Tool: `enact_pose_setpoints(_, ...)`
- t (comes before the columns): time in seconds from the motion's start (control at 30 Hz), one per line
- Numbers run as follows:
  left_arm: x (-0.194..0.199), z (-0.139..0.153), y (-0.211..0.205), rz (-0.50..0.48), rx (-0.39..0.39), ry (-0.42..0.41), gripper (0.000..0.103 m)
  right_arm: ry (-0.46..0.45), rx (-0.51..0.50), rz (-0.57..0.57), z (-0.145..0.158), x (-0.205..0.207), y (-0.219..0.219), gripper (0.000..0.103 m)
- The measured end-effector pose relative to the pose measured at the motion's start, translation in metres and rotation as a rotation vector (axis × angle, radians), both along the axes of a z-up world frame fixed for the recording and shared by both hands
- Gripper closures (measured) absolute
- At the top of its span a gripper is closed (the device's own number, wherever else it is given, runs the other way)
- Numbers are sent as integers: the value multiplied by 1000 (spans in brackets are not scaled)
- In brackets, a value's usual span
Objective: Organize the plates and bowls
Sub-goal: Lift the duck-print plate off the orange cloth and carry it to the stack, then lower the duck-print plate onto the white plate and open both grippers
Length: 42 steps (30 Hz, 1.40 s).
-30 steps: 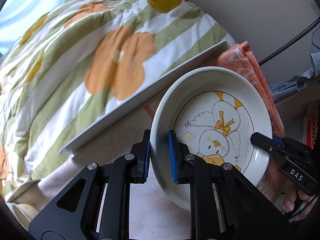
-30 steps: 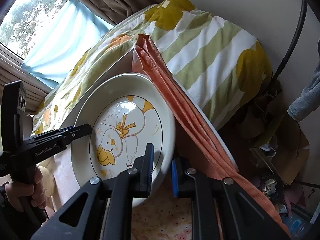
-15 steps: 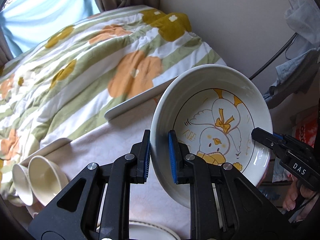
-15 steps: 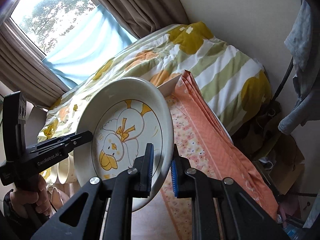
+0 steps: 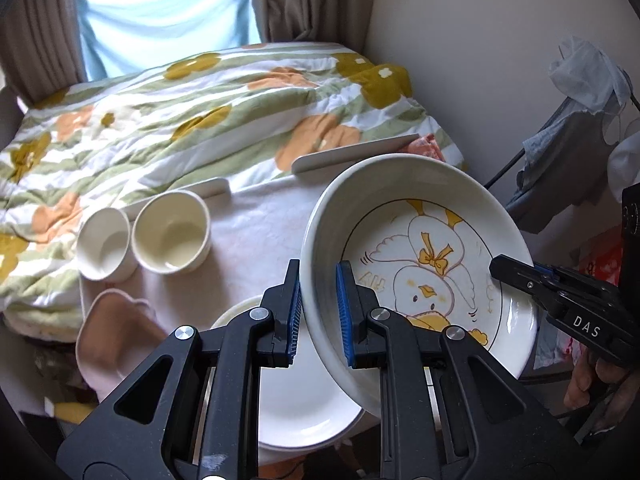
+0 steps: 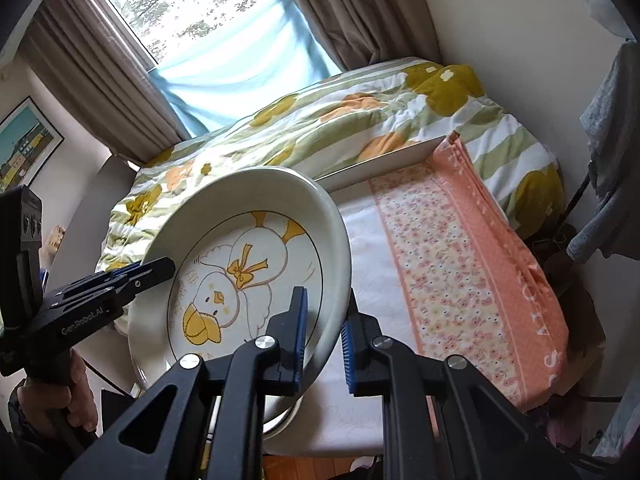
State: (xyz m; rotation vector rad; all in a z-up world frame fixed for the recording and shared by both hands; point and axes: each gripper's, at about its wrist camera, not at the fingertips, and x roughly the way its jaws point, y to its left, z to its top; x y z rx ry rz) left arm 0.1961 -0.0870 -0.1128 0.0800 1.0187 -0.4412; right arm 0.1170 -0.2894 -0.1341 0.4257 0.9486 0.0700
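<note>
Deep white ceramic plate with a yellow duck drawing (image 5: pixel 420 264) is held tilted above the table at right of centre in the left wrist view, left gripper (image 5: pixel 318 312) clamped on its near rim and right gripper (image 6: pixel 325 336) clamped on the opposite rim. Two cream ceramic cups (image 5: pixel 172 232) stand touching at centre left on the white tablecloth (image 5: pixel 256 220). A plain white plate stack (image 5: pixel 304 400) lies lower centre, under the left gripper.

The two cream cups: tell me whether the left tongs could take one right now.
Probably not. The left tongs are shut on the duck plate, shared with the right tongs; the cream cups sit unobstructed on the table.
</note>
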Motion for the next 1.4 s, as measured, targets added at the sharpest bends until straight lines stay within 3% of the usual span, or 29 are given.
enact_pose_setpoints(0.13,-27,-11,30,91,-7,2,89,-1,25,92,-12,-2,20,88)
enact_pose_setpoints(0.33,-51,-59,63,202,5,76,89,12,-13,214,-40,-5,54,88)
enact_pose_setpoints(0.53,-55,-115,80,254,4,151,89,69,-36,281,-86,-5,76,88)
enact_pose_setpoints(0.73,-46,-150,86,274,14,177,89,88,-68,319,-119,4,88,88)
enact_pose_setpoints(1.17,-36,-172,86,279,37,192,88,85,-122,332,-132,12,98,88)
enact_pose_setpoints(1.4,-39,-169,70,236,164,120,87,88,-127,324,-134,11,98,88)
